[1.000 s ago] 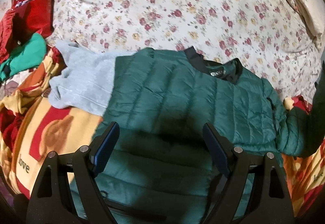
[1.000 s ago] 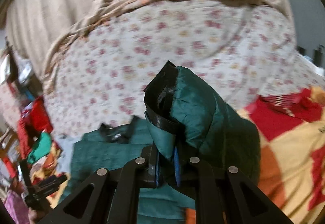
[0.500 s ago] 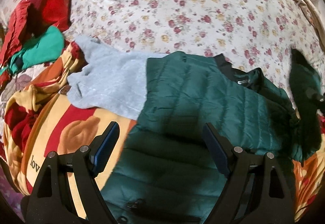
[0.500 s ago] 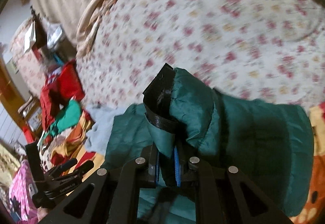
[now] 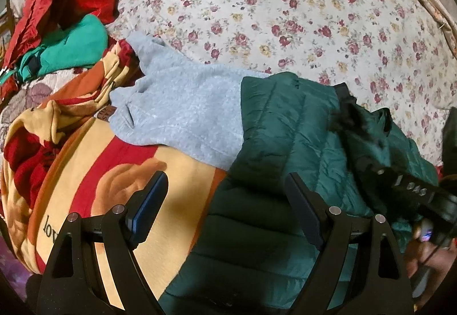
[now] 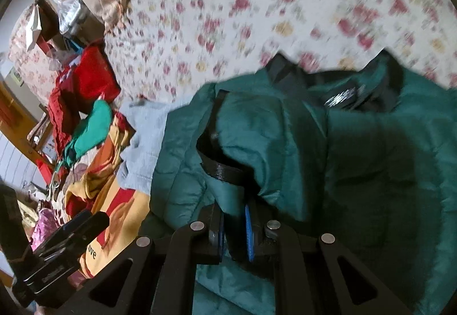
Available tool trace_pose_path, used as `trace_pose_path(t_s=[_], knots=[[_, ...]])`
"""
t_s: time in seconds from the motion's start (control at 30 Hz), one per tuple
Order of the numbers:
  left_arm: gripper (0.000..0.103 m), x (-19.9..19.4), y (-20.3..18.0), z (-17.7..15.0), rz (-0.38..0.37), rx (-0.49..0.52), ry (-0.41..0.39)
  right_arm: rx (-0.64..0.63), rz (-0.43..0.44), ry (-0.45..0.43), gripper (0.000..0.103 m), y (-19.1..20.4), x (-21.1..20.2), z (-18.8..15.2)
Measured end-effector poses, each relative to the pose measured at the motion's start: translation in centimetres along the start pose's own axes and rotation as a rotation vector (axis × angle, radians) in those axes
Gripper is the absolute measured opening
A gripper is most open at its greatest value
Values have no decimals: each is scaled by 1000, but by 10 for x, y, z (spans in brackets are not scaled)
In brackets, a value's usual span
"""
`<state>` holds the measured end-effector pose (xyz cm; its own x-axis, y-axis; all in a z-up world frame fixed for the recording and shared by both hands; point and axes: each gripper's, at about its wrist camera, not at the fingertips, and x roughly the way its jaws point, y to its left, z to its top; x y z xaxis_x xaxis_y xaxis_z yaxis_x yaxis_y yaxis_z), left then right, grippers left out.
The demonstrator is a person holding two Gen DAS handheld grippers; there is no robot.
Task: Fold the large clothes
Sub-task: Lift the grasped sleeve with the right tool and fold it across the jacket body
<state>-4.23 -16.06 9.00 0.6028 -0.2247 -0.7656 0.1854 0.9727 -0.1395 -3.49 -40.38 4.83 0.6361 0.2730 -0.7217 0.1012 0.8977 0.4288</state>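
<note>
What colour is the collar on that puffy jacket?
Black, on a dark green jacket; the collar shows best in the right wrist view.

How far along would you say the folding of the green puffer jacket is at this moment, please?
Early. Done: the green puffer jacket lies spread on the bed, partly over a grey fleece. In hand: the right tool is shut on a sleeve cuff, held over the jacket body; the left tool is open and empty. Left: the remaining folds.
</note>
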Motion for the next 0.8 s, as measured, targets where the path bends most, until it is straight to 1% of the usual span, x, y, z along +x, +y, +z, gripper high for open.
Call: trace_pose_path(t_s=[0.07, 0.13, 0.17, 0.2, 0.27, 0.3, 0.4, 0.53, 0.6, 0.7, 0.8], knots=[[84, 3, -1, -1, 1, 4, 5, 7, 4, 25, 11, 0, 14, -4], [84, 4, -2, -1, 2, 10, 7, -7, -12, 39, 13, 1, 21, -6], [84, 4, -3, -2, 2, 13, 7, -17, -9, 38, 19, 4, 22, -6], [84, 4, -4, -2, 2, 17, 7, -26, 2, 37, 33, 5, 19, -6], [84, 4, -6, -2, -3, 19, 7, -38, 41, 33, 51, 10, 9, -7], [84, 3, -7, -2, -8, 16, 6, -42, 49, 28, 55, 12, 2, -7], [84, 1, -9, -1, -43, -6, 8, -64, 50, -6, 55, 15, -24, -8], [84, -3, -17, 1, -83, -38, 1, -59, 32, -53, 55, 2, -66, -10], [84, -4, -23, 1, -103, -46, 4, -57, 16, -74, 58, -6, -83, -12], [84, -5, -34, 0, -114, -32, 0, -55, -32, -113, 65, -20, -112, -21], [84, 3, -52, 1, -120, 15, 18, -39, -78, -146, 65, -40, -141, -32]])
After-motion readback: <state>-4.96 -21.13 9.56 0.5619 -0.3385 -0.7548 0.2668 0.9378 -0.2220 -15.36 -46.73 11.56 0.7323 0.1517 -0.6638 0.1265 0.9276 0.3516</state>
